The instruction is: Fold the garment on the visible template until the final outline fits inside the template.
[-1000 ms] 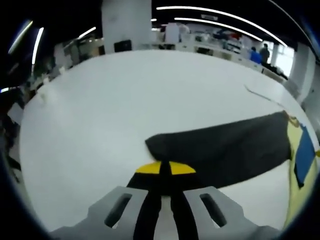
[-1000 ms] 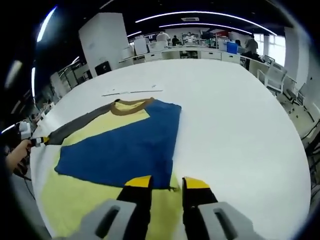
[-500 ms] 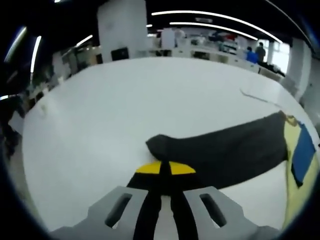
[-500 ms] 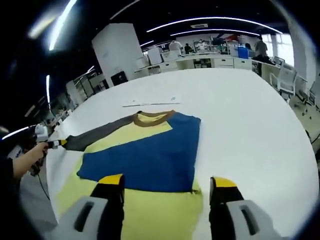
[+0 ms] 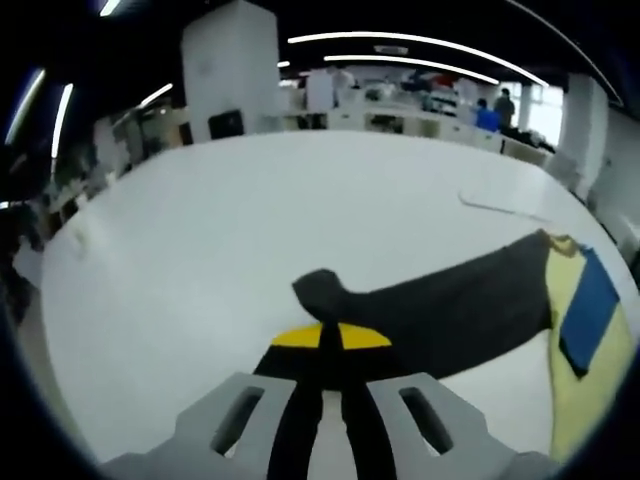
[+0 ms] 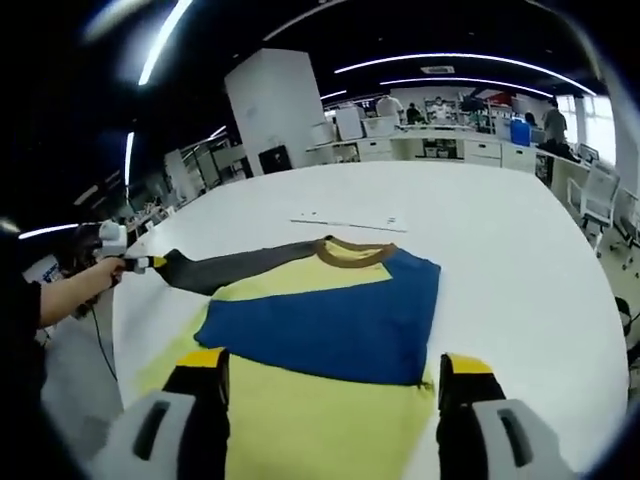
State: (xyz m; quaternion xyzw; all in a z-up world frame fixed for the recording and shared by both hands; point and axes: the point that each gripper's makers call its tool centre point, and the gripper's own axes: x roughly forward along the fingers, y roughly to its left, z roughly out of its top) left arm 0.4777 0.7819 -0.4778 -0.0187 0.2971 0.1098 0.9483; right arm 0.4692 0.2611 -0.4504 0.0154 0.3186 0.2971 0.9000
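L gripper (image 5: 330,338): yellow-tipped jaws pressed together w/ the dark grey sleeve (image 5: 440,305) running in between them, so it's pinching the cuff end; the cloth bunches up a little just past the tips. In the right gripper view the same L gripper (image 6: 150,263) shows at the far-left end of that sleeve, held by a person's hand (image 6: 95,278), sleeve drawn out nearly straight from it. R gripper (image 6: 325,365): jaws spread wide, nothing between them, poised over the yellow hem part of the garment (image 6: 320,330); whether the tips touch the cloth is hard to say, prob. just above. Garment lies flat on the white table (image 6: 500,240), taking the near-left part of it: yellow body, blue panel (image 6: 330,325) folded across its middle, brown collar (image 6: 352,252) at the far end, grey sleeve leaving from the collar side toward the table's left edge. Beyond the collar, a thin pale strip (image 6: 345,220) lies on the table, apart from the garment. Behind the table: white pillar (image 6: 275,110), desks and a few people, blurry.
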